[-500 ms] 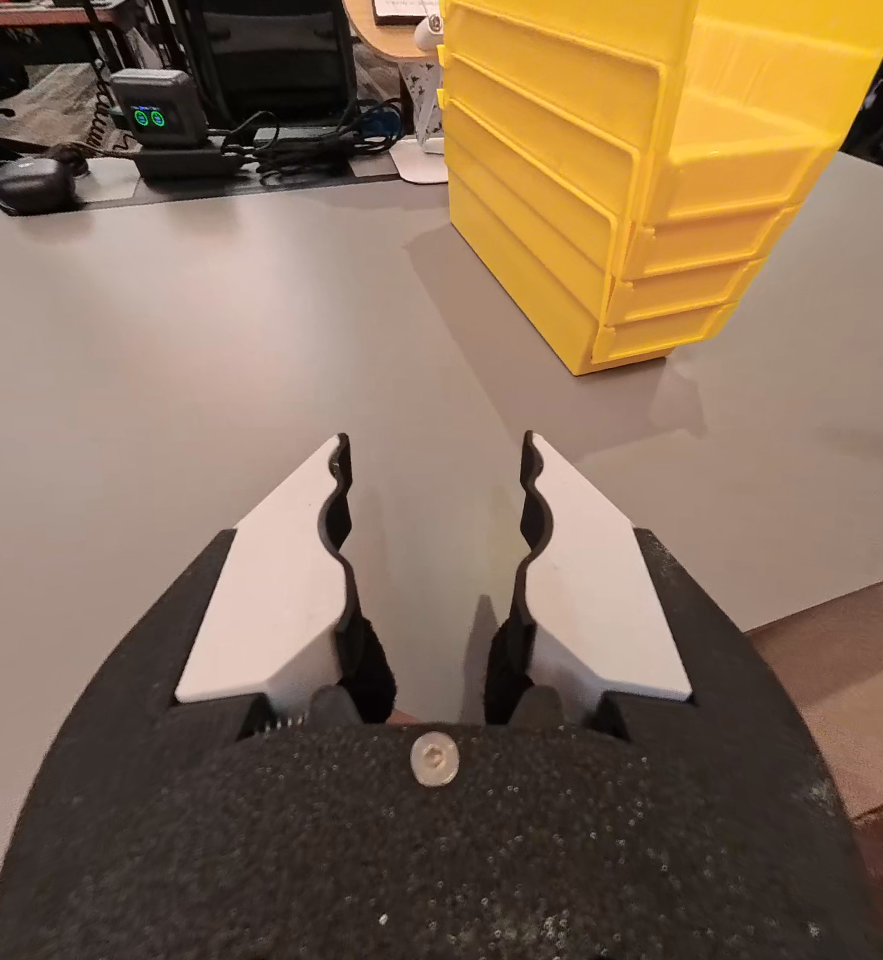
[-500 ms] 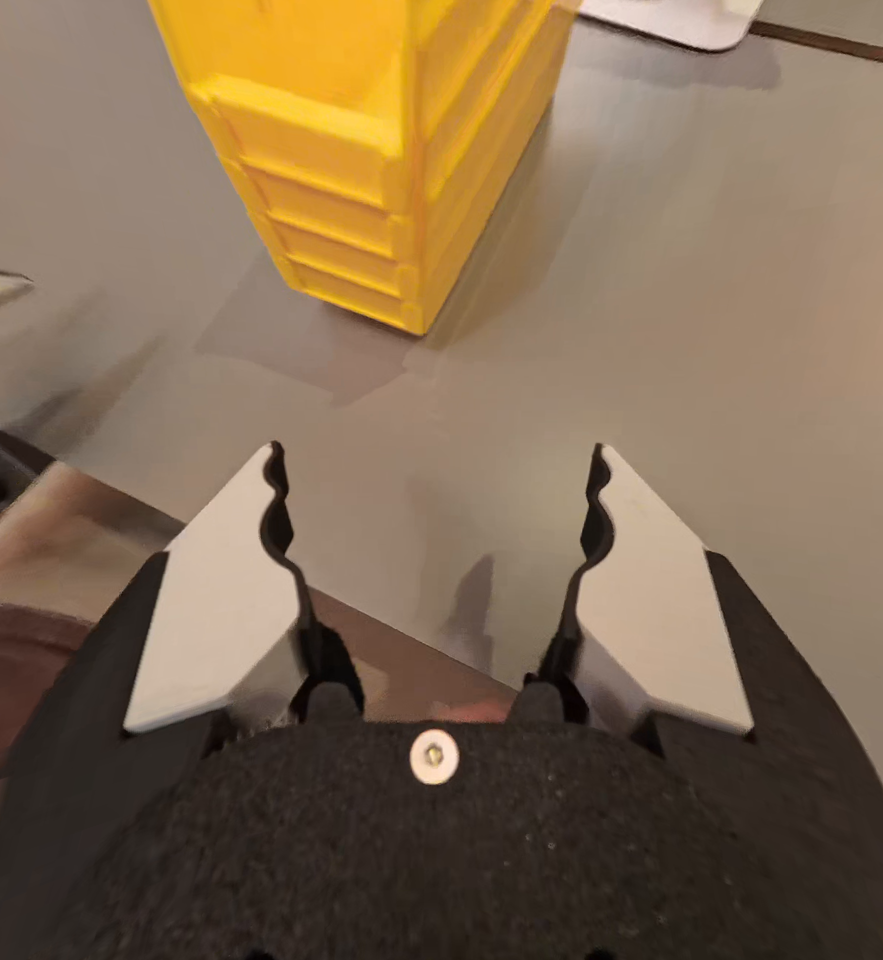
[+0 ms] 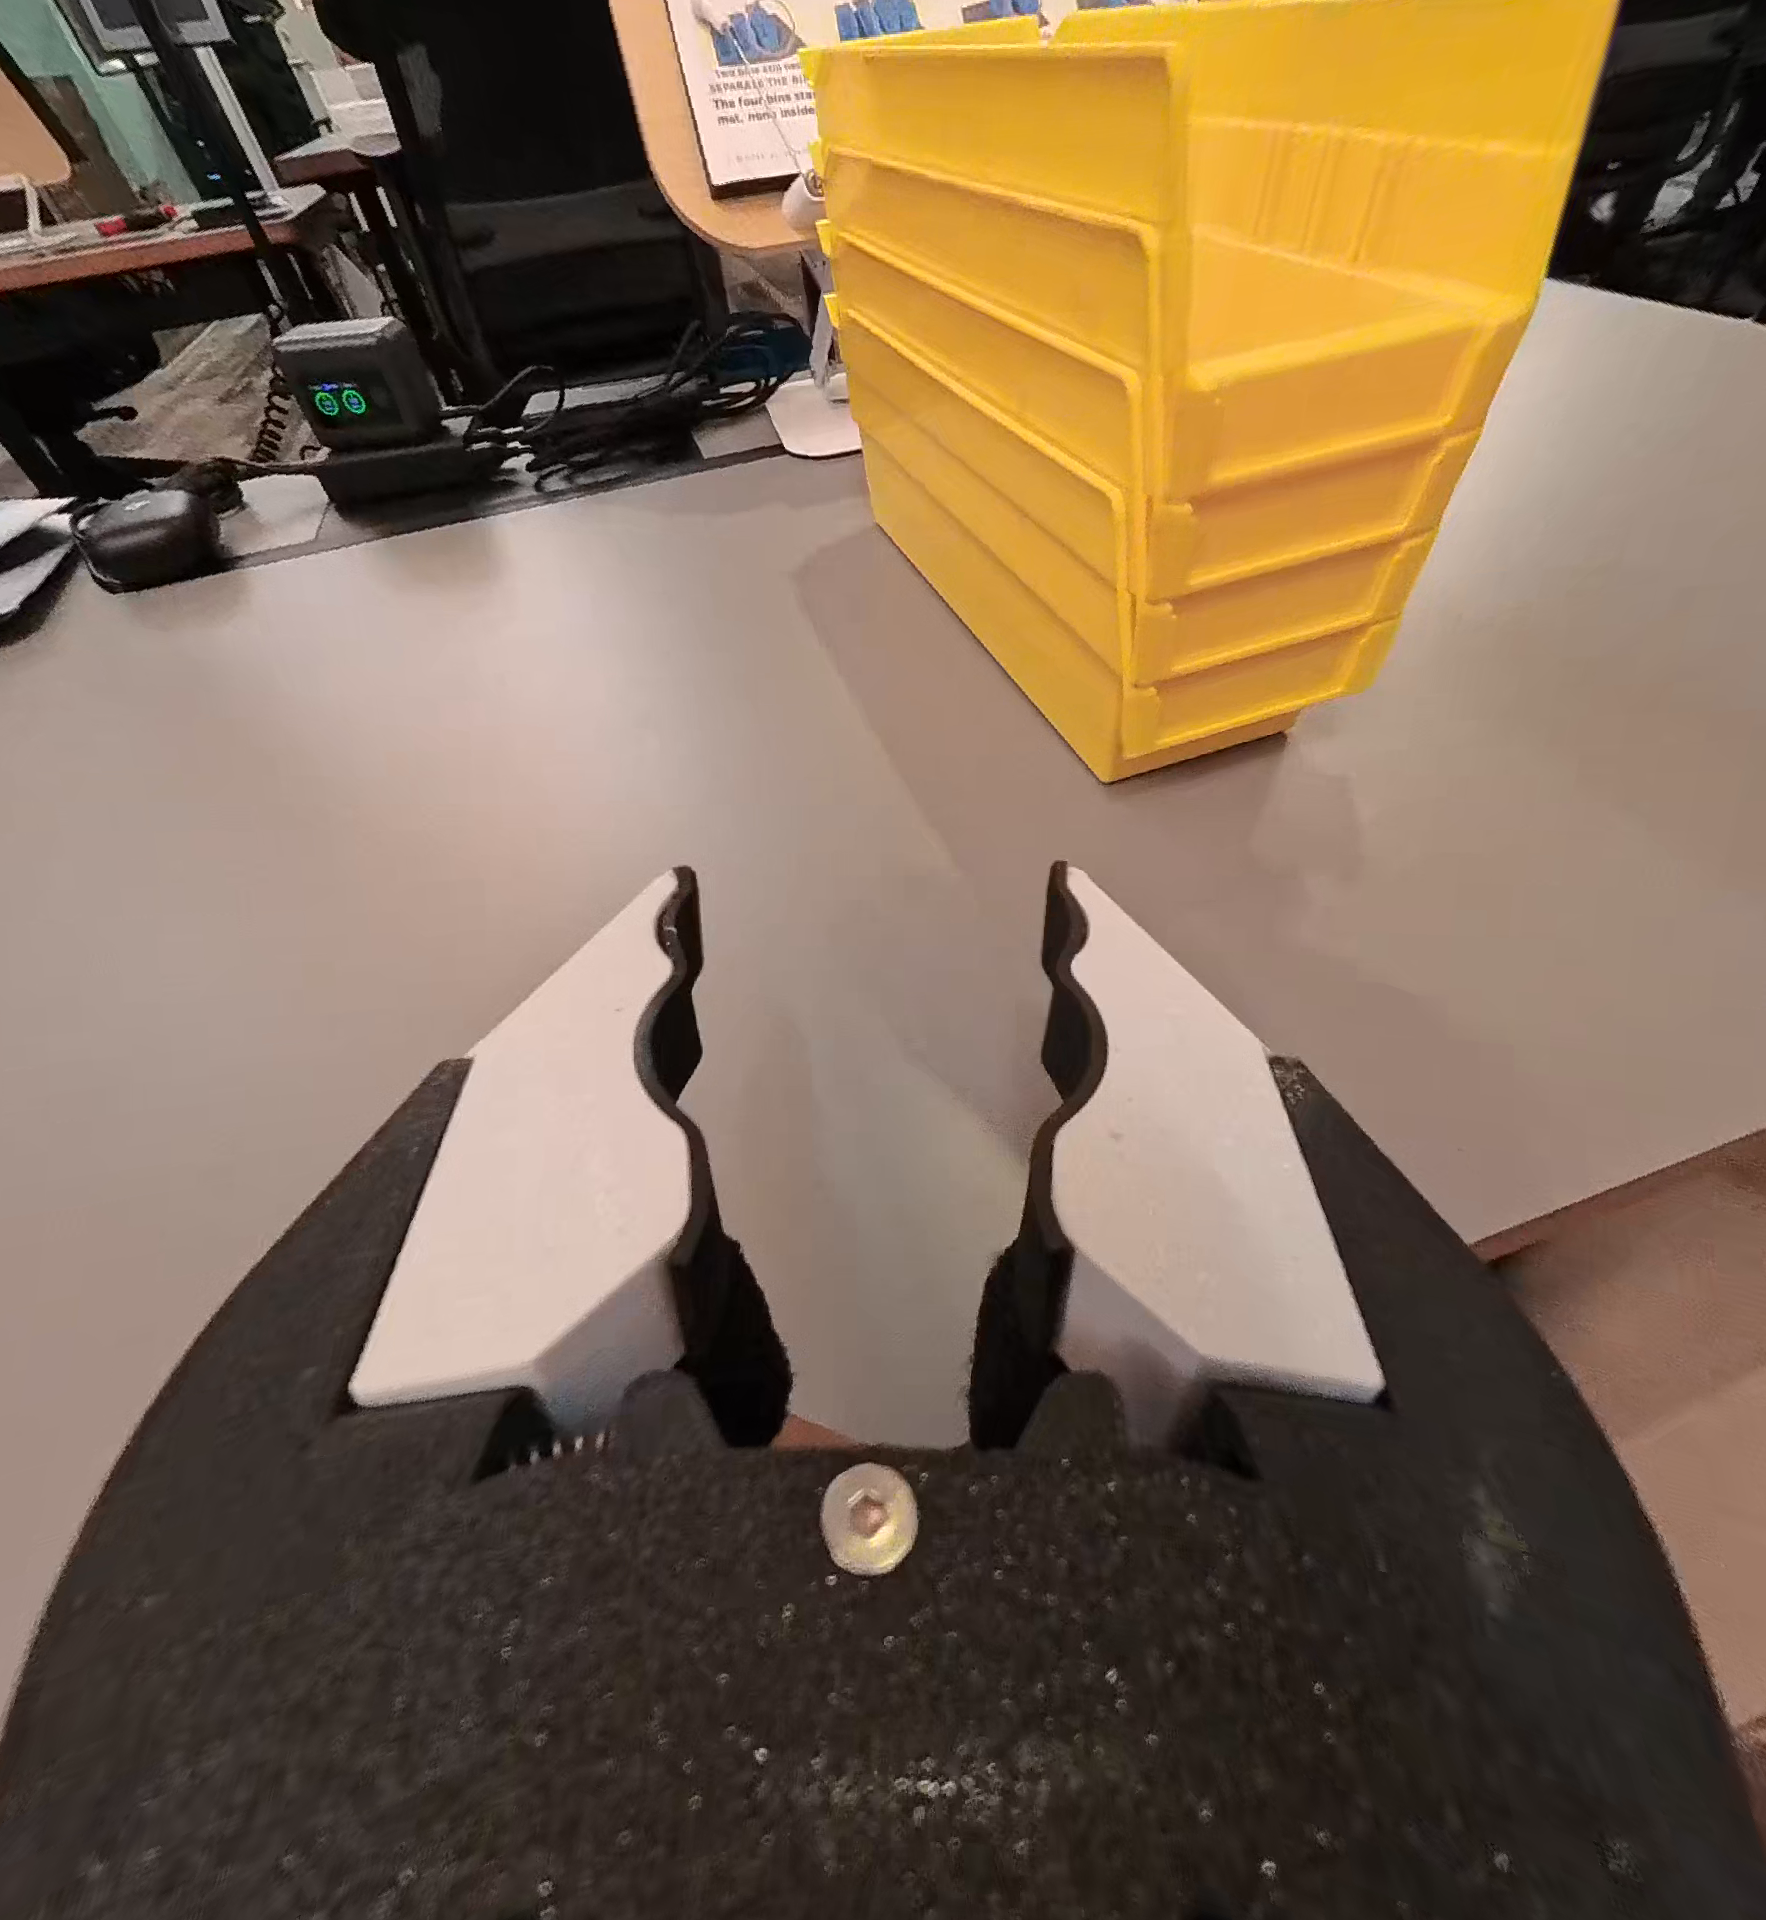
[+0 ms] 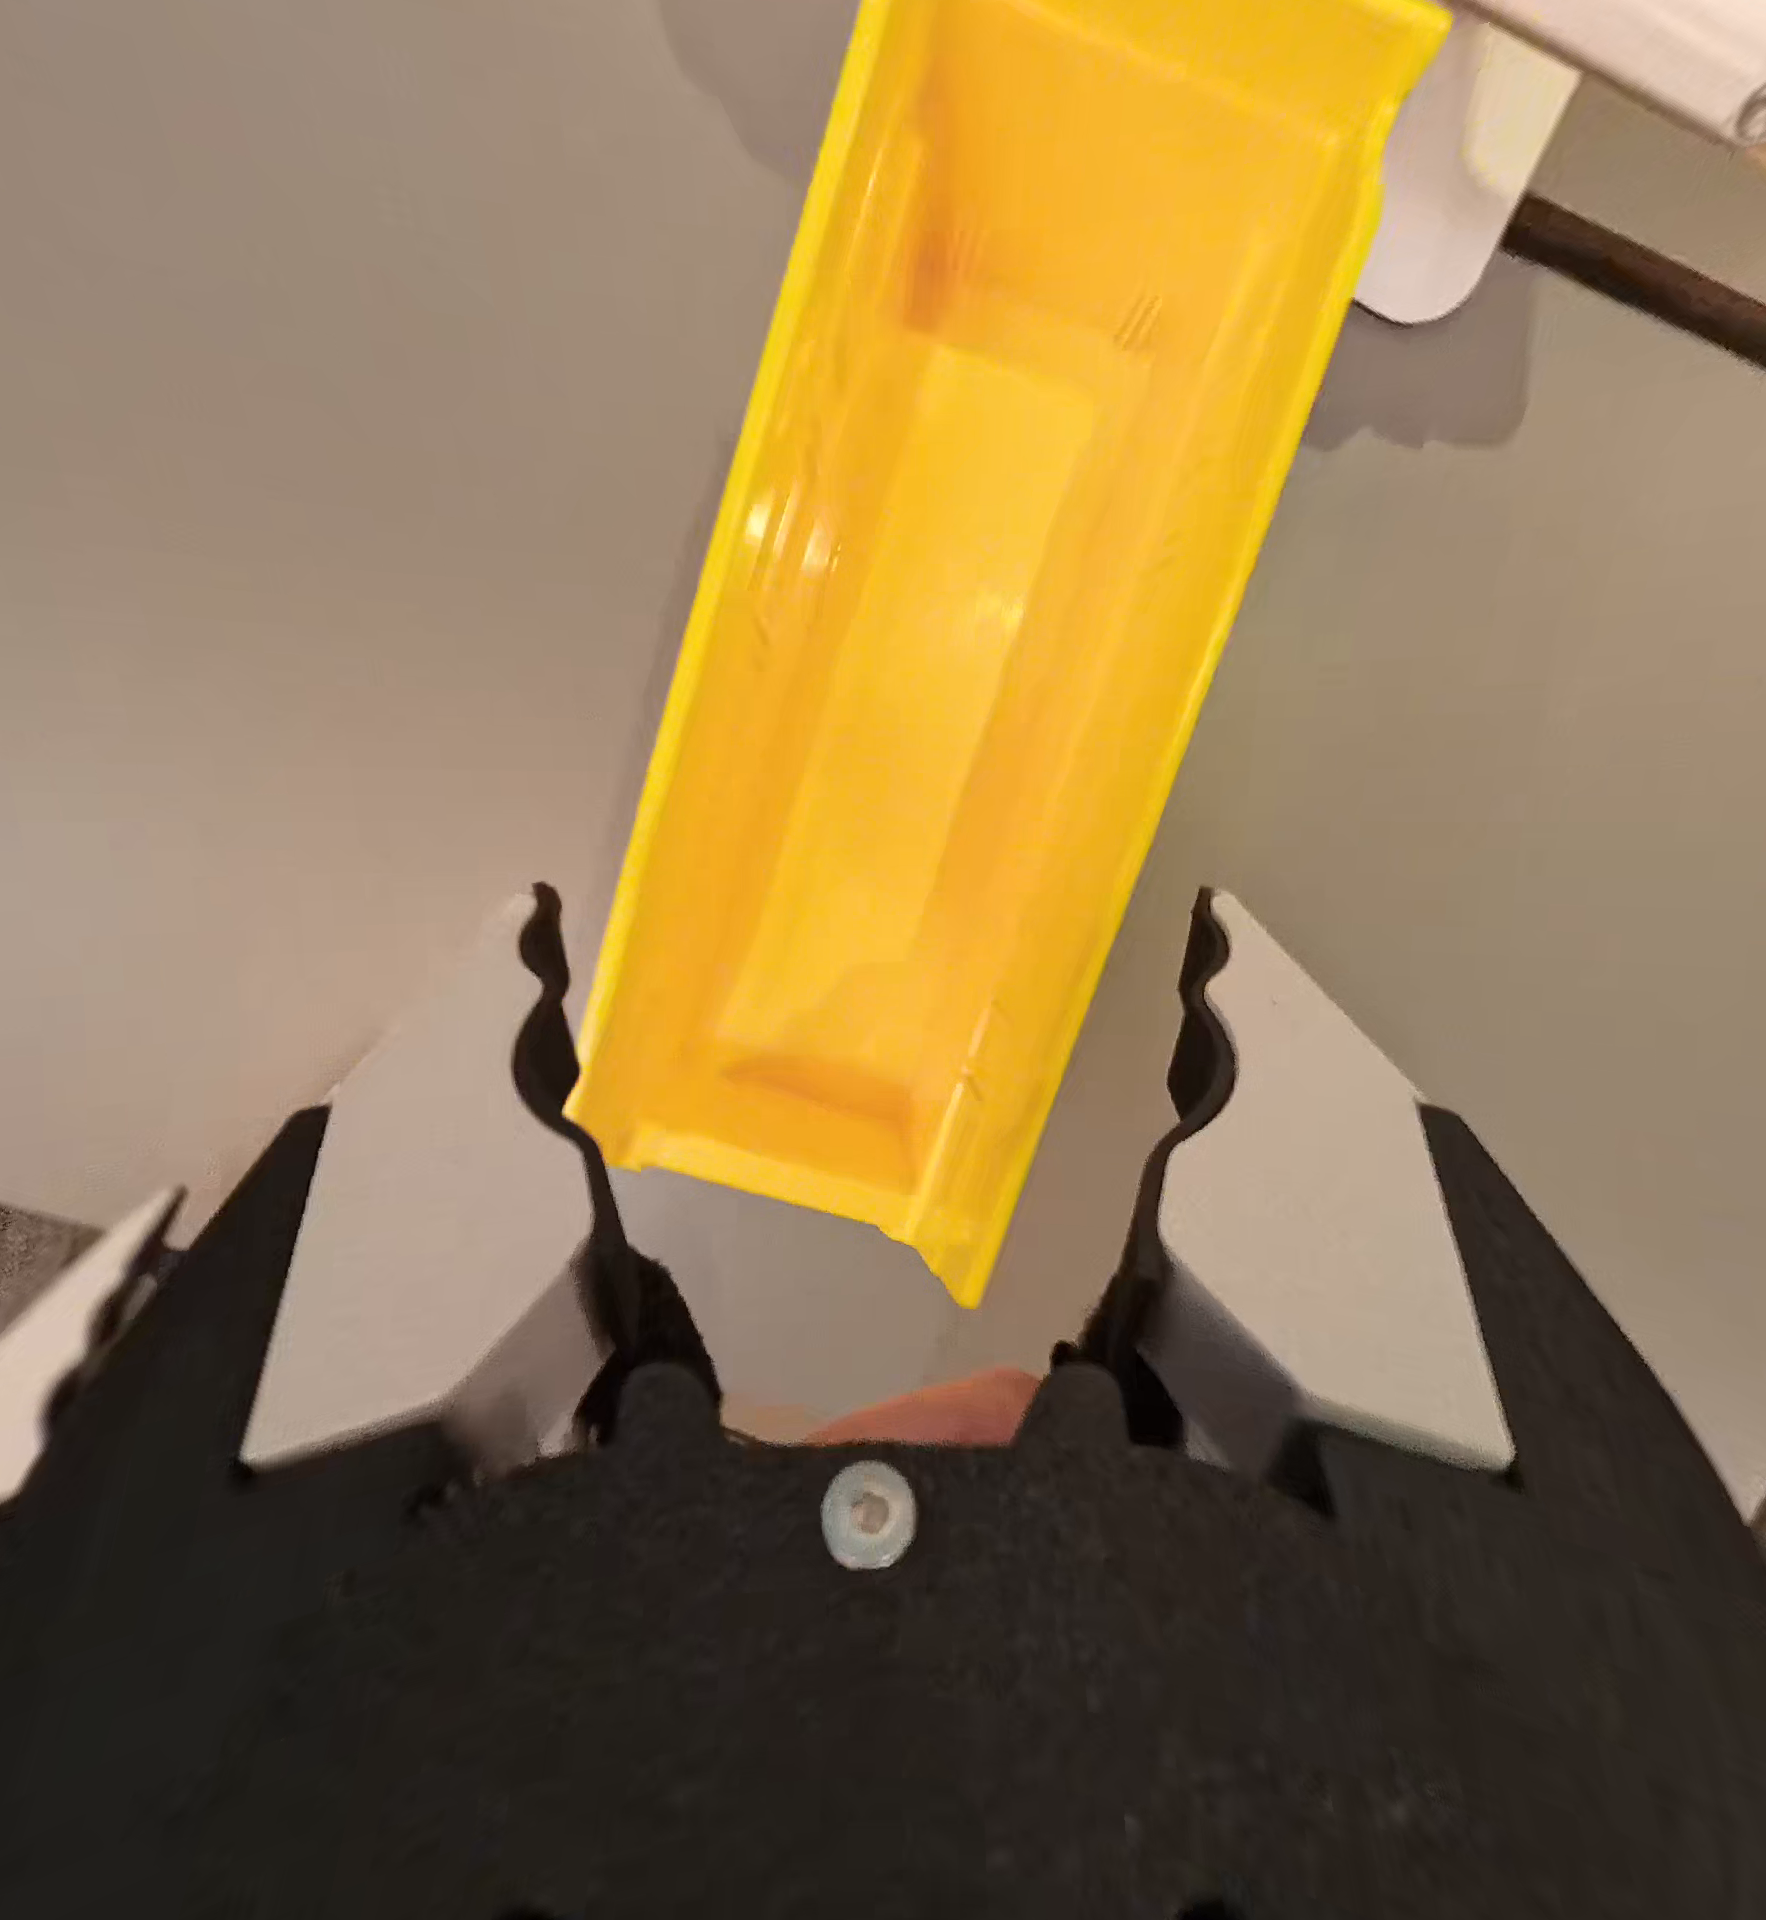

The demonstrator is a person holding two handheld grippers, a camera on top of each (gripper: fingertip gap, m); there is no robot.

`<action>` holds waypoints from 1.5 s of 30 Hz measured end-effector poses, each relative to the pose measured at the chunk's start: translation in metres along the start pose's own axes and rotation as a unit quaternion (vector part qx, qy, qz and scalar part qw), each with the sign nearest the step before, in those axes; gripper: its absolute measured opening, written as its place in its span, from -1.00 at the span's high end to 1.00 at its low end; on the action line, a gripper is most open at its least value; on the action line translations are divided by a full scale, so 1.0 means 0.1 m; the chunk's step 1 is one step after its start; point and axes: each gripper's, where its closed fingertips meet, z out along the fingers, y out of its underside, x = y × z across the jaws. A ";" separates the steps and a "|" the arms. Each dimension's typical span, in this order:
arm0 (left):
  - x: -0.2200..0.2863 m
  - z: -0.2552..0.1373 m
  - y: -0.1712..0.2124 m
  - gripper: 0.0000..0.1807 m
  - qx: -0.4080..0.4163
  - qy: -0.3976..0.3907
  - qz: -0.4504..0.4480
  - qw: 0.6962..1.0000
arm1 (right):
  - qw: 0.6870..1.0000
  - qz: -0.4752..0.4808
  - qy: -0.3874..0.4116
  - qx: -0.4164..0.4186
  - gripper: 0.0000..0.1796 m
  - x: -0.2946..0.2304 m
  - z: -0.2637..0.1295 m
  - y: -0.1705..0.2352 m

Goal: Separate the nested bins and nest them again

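**Bins nested, both jaws open**

Grey surface (image 3: 339, 831) carries the yellow bin stack (image 3: 1149, 436), long axis running away toward the far edge; top cropped. Right gripper (image 4: 874, 904) overhead, jaws spread, blurred. Left gripper (image 3: 868, 883) short of it, jaws apart.

Left level, right overhead (near); shared: yellow bins (image 3: 1149, 416).
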 end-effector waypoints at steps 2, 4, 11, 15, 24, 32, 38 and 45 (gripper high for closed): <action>0.06 -0.01 -0.01 0.29 0.004 0.007 0.005 1.000 | 1.000 0.019 0.006 -0.022 -0.30 -0.08 0.07 -0.09; 0.11 -0.02 -0.01 0.29 0.007 0.015 0.007 1.000 | 0.998 0.032 0.018 -0.047 -0.30 -0.11 0.14 -0.11; 0.29 0.00 0.06 0.31 -0.015 0.070 -0.011 0.997 | 0.991 0.088 0.057 -0.077 -0.28 0.09 0.42 -0.15; 0.29 0.02 0.07 0.31 -0.019 0.072 -0.015 0.997 | 0.991 0.082 0.058 -0.090 -0.29 0.10 0.48 -0.16; 0.37 0.03 0.06 0.33 -0.019 0.077 0.007 0.997 | 0.986 0.054 0.093 -0.128 -0.48 0.17 0.71 -0.14; 0.28 0.06 0.07 0.35 -0.023 0.073 -0.011 0.997 | 0.989 0.058 0.067 -0.122 -0.24 0.22 0.67 -0.20; 0.28 0.04 0.07 0.36 -0.022 0.072 -0.005 0.997 | 0.989 0.057 0.053 -0.125 -0.21 0.27 0.65 -0.18; 0.34 0.05 0.09 0.37 -0.025 0.076 0.005 0.997 | 0.988 0.053 0.036 -0.137 -0.25 0.27 0.62 -0.16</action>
